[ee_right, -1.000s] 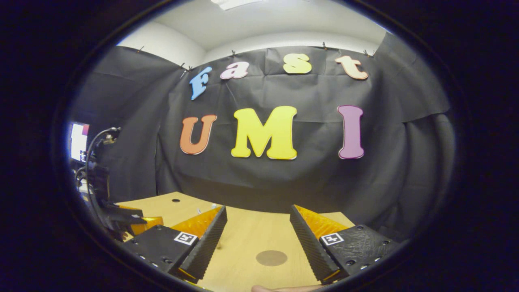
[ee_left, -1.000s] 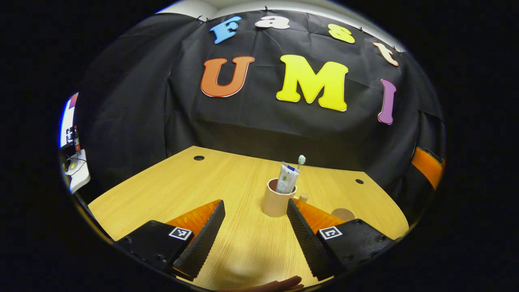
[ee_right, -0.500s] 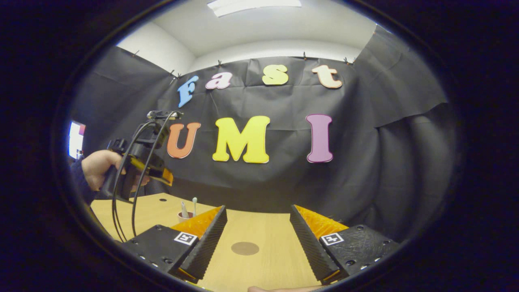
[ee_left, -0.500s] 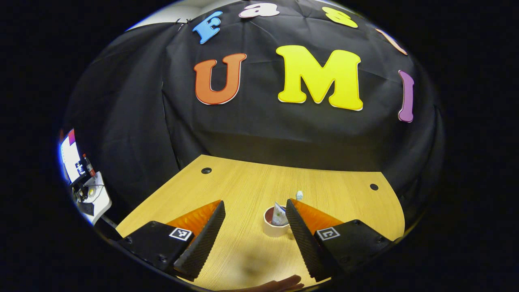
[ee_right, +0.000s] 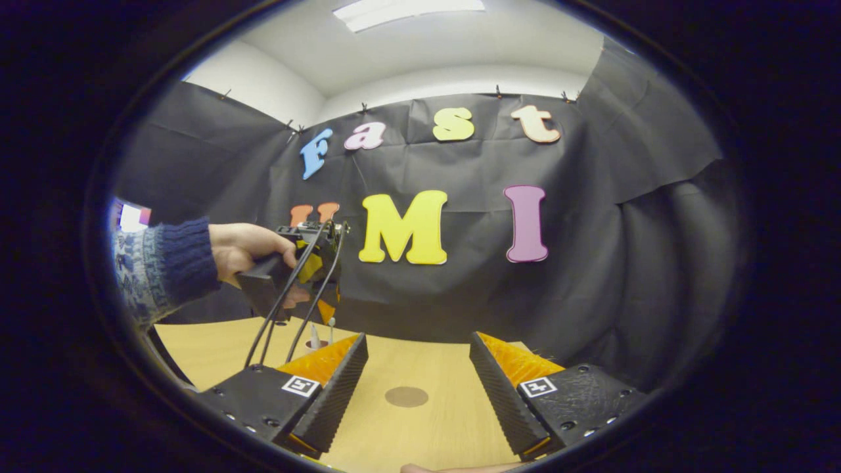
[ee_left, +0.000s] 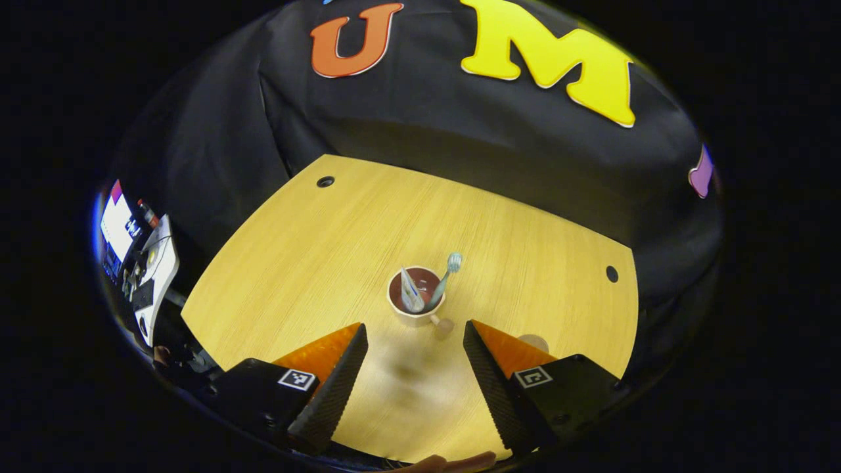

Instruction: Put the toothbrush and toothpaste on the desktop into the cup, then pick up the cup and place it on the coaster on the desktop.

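Observation:
A beige cup [ee_left: 412, 314] with a dark red inside stands upright on the wooden desktop [ee_left: 315, 256]. A toothpaste tube [ee_left: 411, 299] and a toothbrush [ee_left: 447, 272] stand in it, the brush head leaning right. My left gripper [ee_left: 414, 328] hangs open above the table, looking down on the cup just beyond its fingertips. The round brown coaster [ee_left: 533, 341] lies to the right, partly hidden behind my finger. My right gripper [ee_right: 418, 336] is open and holds nothing, with the coaster [ee_right: 406, 396] on the table between its fingers. The toothbrush [ee_right: 332, 323] and toothpaste [ee_right: 315, 336] peek out at its left.
A hand in a dark knitted sleeve [ee_right: 177, 259] holds the left gripper [ee_right: 299, 269] high above the cup, its cables hanging down. Two cable holes [ee_left: 325, 181] [ee_left: 612, 274] sit near the table's far corners. A screen and small devices [ee_left: 131, 243] stand off the left edge.
My left gripper has risen and tipped downward, so the cup now shows from above instead of from the side. The right gripper has barely moved.

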